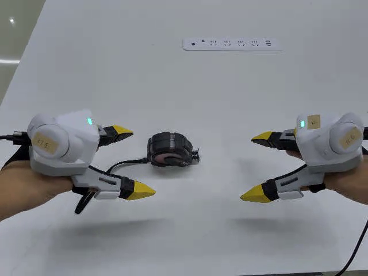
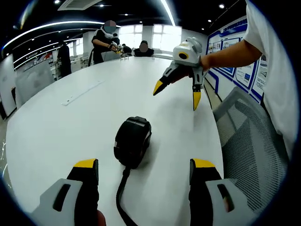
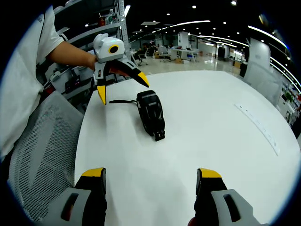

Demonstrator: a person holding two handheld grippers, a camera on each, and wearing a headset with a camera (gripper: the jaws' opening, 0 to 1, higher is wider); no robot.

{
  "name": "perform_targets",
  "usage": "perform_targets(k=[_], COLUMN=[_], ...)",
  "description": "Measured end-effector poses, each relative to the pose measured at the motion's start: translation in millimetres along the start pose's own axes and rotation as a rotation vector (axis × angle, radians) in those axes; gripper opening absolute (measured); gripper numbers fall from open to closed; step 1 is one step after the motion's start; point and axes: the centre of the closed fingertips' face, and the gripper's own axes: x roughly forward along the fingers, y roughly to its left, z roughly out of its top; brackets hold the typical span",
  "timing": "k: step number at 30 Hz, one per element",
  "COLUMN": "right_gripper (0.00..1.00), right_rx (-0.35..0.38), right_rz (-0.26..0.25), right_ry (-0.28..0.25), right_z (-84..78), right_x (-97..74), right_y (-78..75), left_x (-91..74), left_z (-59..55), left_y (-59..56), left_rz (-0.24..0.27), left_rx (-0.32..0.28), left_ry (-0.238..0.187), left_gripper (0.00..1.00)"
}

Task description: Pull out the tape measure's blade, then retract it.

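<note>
Head view: tape measure [image 1: 171, 150] lies between the two grippers, nearer the left gripper [image 1: 140, 162], blade fully in. Its black strap [image 1: 123, 164] trails toward that gripper. Left and right gripper [image 1: 249, 168] jaws spread wide, gripping nothing.

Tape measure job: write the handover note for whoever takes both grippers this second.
Left gripper: open, holding nothing, just off the tape measure's strap end.
Right gripper: open, holding nothing, apart from the hook end.
The tape measure lies on the white table between them, blade fully inside.
Done: nothing visible yet.
Left: steady the case, pull the blade out by its hook, then retract it.
</note>
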Motion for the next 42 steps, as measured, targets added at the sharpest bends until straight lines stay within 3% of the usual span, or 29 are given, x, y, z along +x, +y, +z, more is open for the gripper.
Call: perform_targets(k=[8, 15, 22, 42], right_gripper=[0.75, 0.74, 0.73, 0.67], right_rx=[-0.017, -0.031, -0.033, -0.054], right_rz=[0.018, 0.034, 0.049, 0.076], right_ry=[0.007, 0.007, 0.001, -0.007], right_z=[5.8, 12.2, 17.6, 25.4], right_x=[10.4, 18.8, 24.7, 46.3], right_y=[-6.0, -7.6, -8.7, -11.7], left_x=[11.6, 23.2, 34.7, 46.4], left_z=[-3.6, -4.0, -4.8, -7.9], left_y=[10.2, 12.6, 14.1, 21.8], left_rz=[-0.014, -0.04, -0.065, -0.074], left_rx=[0.028, 0.053, 0.077, 0.106], left_ry=[0.049, 0.083, 0.099, 0.111], left_gripper=[0.68, 0.6, 0.44, 0.26])
